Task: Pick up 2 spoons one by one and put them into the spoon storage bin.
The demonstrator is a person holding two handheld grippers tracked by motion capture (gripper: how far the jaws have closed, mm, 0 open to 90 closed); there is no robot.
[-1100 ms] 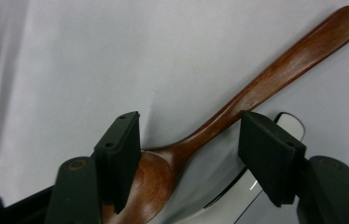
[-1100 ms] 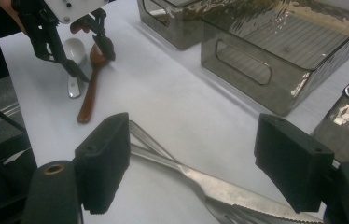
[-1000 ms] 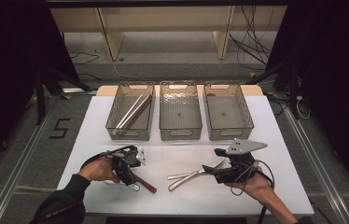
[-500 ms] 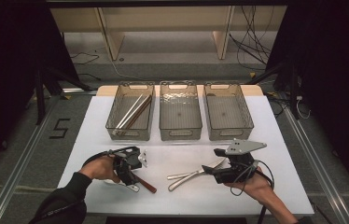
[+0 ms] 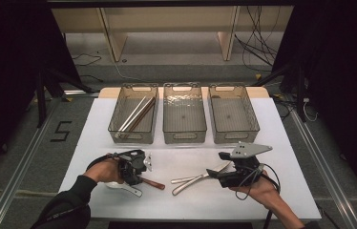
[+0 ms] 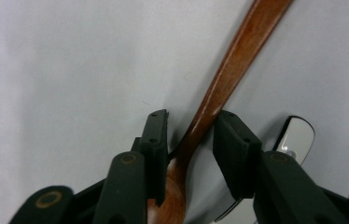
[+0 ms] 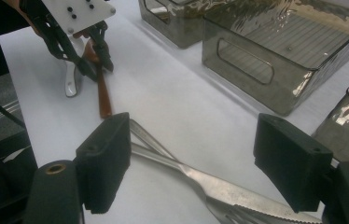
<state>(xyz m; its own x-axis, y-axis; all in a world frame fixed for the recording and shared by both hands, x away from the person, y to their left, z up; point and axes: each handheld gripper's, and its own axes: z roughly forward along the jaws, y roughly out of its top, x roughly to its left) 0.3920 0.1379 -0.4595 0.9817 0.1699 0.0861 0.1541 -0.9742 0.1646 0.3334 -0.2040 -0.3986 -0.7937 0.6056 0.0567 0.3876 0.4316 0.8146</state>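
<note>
A brown wooden spoon (image 6: 238, 56) lies on the white table, its handle running between the jaws of my left gripper (image 6: 189, 119). The jaws straddle the handle near the bowl, with a small gap on one side, so the gripper is open. A white spoon (image 6: 296, 135) lies right beside it. In the high view the left gripper (image 5: 138, 177) sits at the front left over the wooden spoon (image 5: 155, 183). My right gripper (image 5: 215, 164) is wide open at the front right, just above a metal knife (image 7: 256, 198) and a fork (image 5: 198, 177) that cross each other.
Three clear bins stand in a row at the back: the left bin (image 5: 114, 125) holds several long sticks (image 5: 136, 113), while the middle bin (image 5: 184, 139) and the right bin (image 5: 237, 139) look bare. The right gripper view shows the left gripper (image 7: 91, 60) farther off.
Almost nothing: the left gripper has settled slightly around the wooden spoon's handle. The right gripper holds still over the fork and knife.
</note>
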